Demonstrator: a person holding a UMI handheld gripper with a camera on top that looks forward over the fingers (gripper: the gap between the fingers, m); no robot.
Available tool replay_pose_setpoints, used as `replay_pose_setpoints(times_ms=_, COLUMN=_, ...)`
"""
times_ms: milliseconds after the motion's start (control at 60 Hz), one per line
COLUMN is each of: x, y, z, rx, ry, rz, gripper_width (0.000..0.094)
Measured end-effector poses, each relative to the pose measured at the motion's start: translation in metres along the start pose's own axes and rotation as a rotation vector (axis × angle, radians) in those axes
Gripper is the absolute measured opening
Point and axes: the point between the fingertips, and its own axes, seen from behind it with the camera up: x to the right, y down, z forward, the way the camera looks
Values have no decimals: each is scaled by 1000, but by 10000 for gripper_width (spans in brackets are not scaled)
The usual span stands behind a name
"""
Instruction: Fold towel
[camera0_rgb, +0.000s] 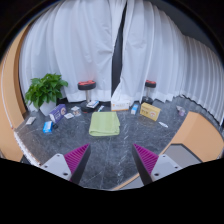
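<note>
A light green towel lies folded flat on the dark grey marbled table, well beyond my fingers and a little left of the middle between them. My gripper is open and empty, held above the table's near part. The magenta pads show on the left finger and the right finger, far apart, with bare table between them.
A potted green plant stands at the back left with small items near it. A tan box and other small objects lie behind the towel. Two stools and white curtains stand behind the table.
</note>
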Motion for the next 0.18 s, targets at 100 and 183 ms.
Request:
replay_pose_setpoints(times_ms=100, x=-4, y=14, z=-27, rx=-14, ry=7, rz=-1, gripper_width=848)
replay_pose_setpoints(times_ms=183, x=-9, y=18, z=-41, rx=-2, ry=3, rz=-9, gripper_width=846)
